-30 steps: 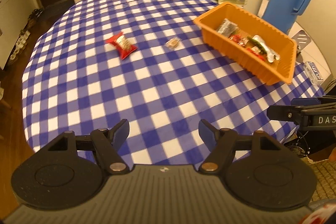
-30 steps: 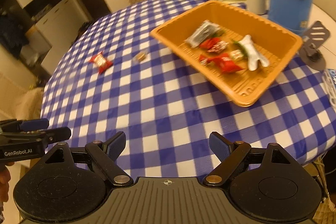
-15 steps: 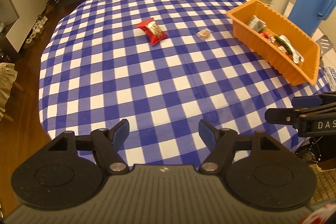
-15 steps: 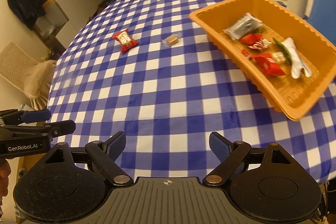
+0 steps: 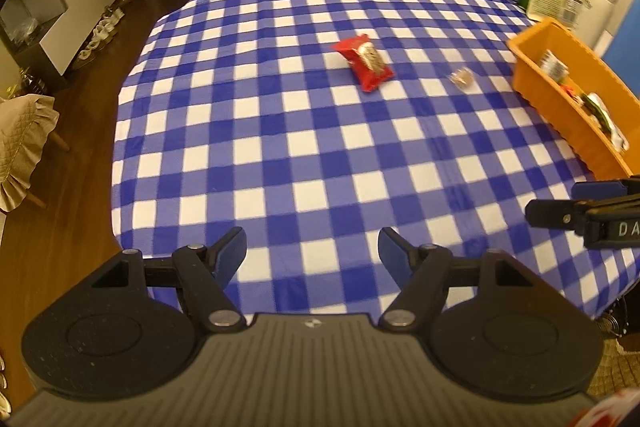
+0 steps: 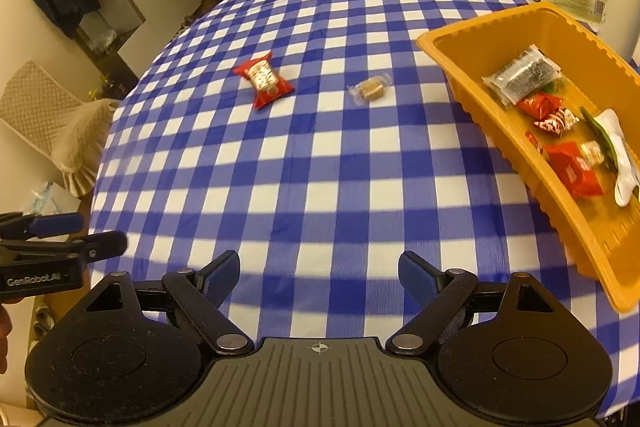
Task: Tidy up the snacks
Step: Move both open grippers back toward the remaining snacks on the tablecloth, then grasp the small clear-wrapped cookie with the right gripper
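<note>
Two snacks lie loose on your desk (image 5: pixel 280 155): red packet (image 5: pixel 366 62), small candy (image 5: pixel 461 78). Both grippers' jaws gape empty, left gripper (image 5: pixel 312 247) facing the packet, tray (image 6: pixel 516 147) beside the right gripper (image 6: pixel 319 269).

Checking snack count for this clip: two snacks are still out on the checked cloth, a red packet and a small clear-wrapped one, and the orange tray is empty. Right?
Not quite. The orange tray already holds several snacks, as the right wrist view shows. The red packet and the small clear-wrapped one do lie on the cloth.
</note>
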`<state>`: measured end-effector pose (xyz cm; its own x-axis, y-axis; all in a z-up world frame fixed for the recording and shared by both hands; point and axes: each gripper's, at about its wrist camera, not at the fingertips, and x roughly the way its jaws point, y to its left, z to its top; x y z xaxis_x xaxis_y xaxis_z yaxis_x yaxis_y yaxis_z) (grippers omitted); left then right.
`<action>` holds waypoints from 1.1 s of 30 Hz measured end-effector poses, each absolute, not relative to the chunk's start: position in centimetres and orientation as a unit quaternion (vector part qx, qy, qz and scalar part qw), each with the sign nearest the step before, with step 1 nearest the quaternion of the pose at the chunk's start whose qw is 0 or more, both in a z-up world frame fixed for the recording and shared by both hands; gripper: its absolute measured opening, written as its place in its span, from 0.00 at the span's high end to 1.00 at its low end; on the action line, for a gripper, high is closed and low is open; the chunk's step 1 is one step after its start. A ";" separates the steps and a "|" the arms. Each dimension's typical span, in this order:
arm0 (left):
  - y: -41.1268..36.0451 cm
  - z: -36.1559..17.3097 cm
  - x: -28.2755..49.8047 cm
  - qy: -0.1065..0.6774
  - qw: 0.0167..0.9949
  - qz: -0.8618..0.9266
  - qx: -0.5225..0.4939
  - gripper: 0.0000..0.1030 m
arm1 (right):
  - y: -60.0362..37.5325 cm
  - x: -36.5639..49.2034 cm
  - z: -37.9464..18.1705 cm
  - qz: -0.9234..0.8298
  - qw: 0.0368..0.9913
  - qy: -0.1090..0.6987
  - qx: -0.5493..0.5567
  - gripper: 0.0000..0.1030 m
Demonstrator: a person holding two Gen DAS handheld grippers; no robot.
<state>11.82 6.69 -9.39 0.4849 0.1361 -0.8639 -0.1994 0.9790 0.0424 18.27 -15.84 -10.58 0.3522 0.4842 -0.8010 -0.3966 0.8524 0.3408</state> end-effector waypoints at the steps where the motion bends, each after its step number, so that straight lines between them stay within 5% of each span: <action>1: 7.0 -9.4 12.1 0.498 0.861 0.099 -0.032 0.31 | -15.8 18.7 -10.6 0.263 0.824 0.501 0.045 0.17; 16: 9.7 -10.9 19.2 0.477 0.875 0.073 -0.030 0.32 | -15.1 25.6 -12.3 0.189 0.858 0.468 0.092 0.18; 23: 9.9 -12.0 22.3 0.475 0.878 0.053 -0.029 0.36 | -13.3 28.2 -13.1 0.192 0.866 0.449 0.107 0.38; 33: 10.4 -13.0 25.4 0.476 0.878 0.035 -0.030 0.37 | -10.9 31.2 -14.7 0.176 0.870 0.448 0.107 0.53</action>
